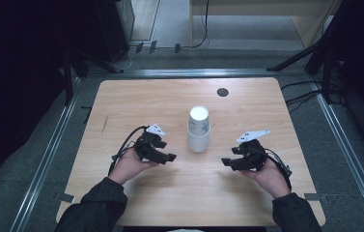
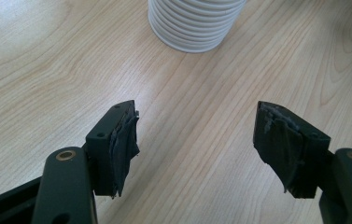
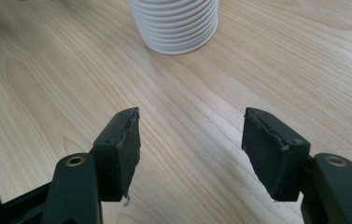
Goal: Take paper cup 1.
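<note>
Two tongs flank one stack of white paper cups [image 1: 199, 129] on the wooden bench [image 1: 136, 101]; the stack stands upside down, between the left tongs [image 1: 169, 157] and the right tongs [image 1: 226, 162], a little beyond both and touching neither; bare wood lies on every side of it.

The left tongs have open bench from their tips to the stack, and more bare wood on their outer side up to the bench's left edge; the right tongs have the same clear run to the stack, with a strip of wood between them and the right edge; a small dark round disc [image 1: 222, 92] sits well beyond the stack, near the far edge.

In the left gripper view the left tongs [image 2: 197, 135] stand wide open with nothing between the worn pads, and the ribbed stack [image 2: 193, 23] is ahead, slightly left of centre; in the right gripper view the right tongs [image 3: 191, 140] gape as wide, empty too, with the stack [image 3: 173, 23] ahead.

Both hands come in from the near edge, sleeves dark, each hand low over the bench; each pair of tongs is angled inward, toward the other.
</note>
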A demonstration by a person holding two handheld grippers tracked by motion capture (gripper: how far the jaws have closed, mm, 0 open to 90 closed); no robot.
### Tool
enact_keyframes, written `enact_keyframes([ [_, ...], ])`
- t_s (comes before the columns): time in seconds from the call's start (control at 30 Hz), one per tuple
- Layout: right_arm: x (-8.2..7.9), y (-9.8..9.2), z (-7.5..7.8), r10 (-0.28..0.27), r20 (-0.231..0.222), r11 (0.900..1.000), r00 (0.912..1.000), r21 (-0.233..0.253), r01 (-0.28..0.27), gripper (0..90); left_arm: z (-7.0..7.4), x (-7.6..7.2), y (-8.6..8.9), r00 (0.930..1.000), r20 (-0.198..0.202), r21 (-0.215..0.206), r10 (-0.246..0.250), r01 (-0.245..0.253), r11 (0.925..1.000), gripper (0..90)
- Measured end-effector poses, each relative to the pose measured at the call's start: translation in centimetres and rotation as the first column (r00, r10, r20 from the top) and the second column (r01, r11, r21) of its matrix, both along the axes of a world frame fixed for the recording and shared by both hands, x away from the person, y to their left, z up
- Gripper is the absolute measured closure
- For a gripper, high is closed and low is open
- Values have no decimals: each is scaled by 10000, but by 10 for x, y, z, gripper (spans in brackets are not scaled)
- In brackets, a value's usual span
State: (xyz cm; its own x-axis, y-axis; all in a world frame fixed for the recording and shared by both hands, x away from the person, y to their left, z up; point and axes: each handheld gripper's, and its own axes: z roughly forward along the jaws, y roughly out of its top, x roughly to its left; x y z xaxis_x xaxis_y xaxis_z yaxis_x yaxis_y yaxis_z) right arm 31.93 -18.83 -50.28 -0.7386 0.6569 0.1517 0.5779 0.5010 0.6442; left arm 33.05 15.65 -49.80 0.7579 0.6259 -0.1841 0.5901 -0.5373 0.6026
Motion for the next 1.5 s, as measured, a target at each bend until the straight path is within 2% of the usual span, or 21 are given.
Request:
enact_keyframes([
  [0.2, -1, 3, -2, 370, 129, 9986, 9992, -395, -365, 362, 0, 0, 0, 9999, 8, -65, -139, 139, 9999, 301],
  [0.43, -3, 7, 0, 864, 343, 9952, 9957, -489, -846, 346, 0, 1, 2, 9996, -92, -263, -259, 256, 9993, 298],
  [0.57, 0, 10, 9, 972, 415, 9934, 9944, -658, -944, 338, 2, -2, 6, 9995, -4, -238, -314, 314, 9992, 284],
  [0.6, 4, 12, 18, 1142, 443, 9915, 9925, -685, -1110, 329, 3, -2, 7, 9996, -48, -285, -287, 285, 9992, 279],
  [0.7, 8, 13, 25, 1397, 521, 9873, 9888, -834, -1351, 325, 3, -3, 9, 9994, -62, -215, -346, 344, 9992, 277],
  [0.8, 18, 16, 45, 2050, 512, 9735, 9774, -1145, -1982, 322, 3, -3, 8, 9992, -21, -212, -387, 386, 9990, 271],
  [0.9, 27, 18, 62, 2354, 498, 9667, 9706, -1149, -2285, 313, 4, -5, 8, 9994, 22, -307, -358, 358, 9989, 269],
  [0.97, 30, 18, 66, 2433, 503, 9647, 9686, -1160, -2363, 309, 5, -6, 8, 9992, 47, -311, -388, 390, 9988, 269],
  [1.0, 36, 20, 76, 2734, 384, 9549, 9611, -1311, -2664, 300, 6, -6, 8, 9988, 57, -308, -489, 491, 9983, 269],
  [1.07, 40, 21, 82, 2949, 366, 9461, 9548, -1514, -2864, 294, 6, -6, 8, 9987, 57, -339, -502, 503, 9982, 269],
  [1.1, 40, 21, 82, 2949, 366, 9461, 9548, -1514, -2864, 294, 6, -6, 8, 9987, 57, -339, -502, 503, 9982, 269],
  [1.13, 44, 24, 90, 3218, 291, 9339, 9463, -1744, -3122, 291, 6, -6, 8, 9987, 47, -355, -517, 518, 9980, 269],
  [1.17, 46, 25, 93, 3329, 258, 9292, 9426, -1794, -3232, 291, 5, -6, 8, 9985, 15, -379, -542, 542, 9978, 269],
  [1.2, 46, 25, 93, 3329, 258, 9292, 9426, -1794, -3232, 291, 5, -6, 8, 9985, 15, -379, -542, 542, 9978, 269],
  [1.23, 51, 28, 99, 3442, 234, 9216, 9386, -1994, -3330, 291, 5, -6, 8, 9983, -14, -405, -587, 586, 9975, 270],
  [1.3, 52, 30, 101, 3470, 194, 9197, 9377, -2031, -3361, 291, 5, -6, 8, 9984, -29, -441, -569, 567, 9974, 270],
  [1.33, 55, 32, 104, 3553, 172, 9152, 9346, -2099, -3441, 291, 5, -6, 8, 9983, -14, -462, -577, 575, 9973, 270],
  [1.37, 60, 36, 110, 3776, 213, 9063, 9257, -2135, -3648, 291, 6, -6, 8, 9983, -12, -498, -579, 578, 9971, 270],
  [1.43, 62, 37, 112, 3840, 227, 9032, 9231, -2170, -3704, 290, 6, -6, 8, 9982, -12, -495, -599, 597, 9970, 270],
  [1.47, 67, 42, 119, 3972, 172, 8953, 9176, -2268, -3833, 288, 6, -7, 7, 9982, -2, -490, -596, 596, 9970, 270],
  [1.5, 68, 44, 121, 4023, 192, 8927, 9153, -2298, -3876, 288, 6, -7, 7, 9982, 0, -482, -600, 600, 9970, 270],
])
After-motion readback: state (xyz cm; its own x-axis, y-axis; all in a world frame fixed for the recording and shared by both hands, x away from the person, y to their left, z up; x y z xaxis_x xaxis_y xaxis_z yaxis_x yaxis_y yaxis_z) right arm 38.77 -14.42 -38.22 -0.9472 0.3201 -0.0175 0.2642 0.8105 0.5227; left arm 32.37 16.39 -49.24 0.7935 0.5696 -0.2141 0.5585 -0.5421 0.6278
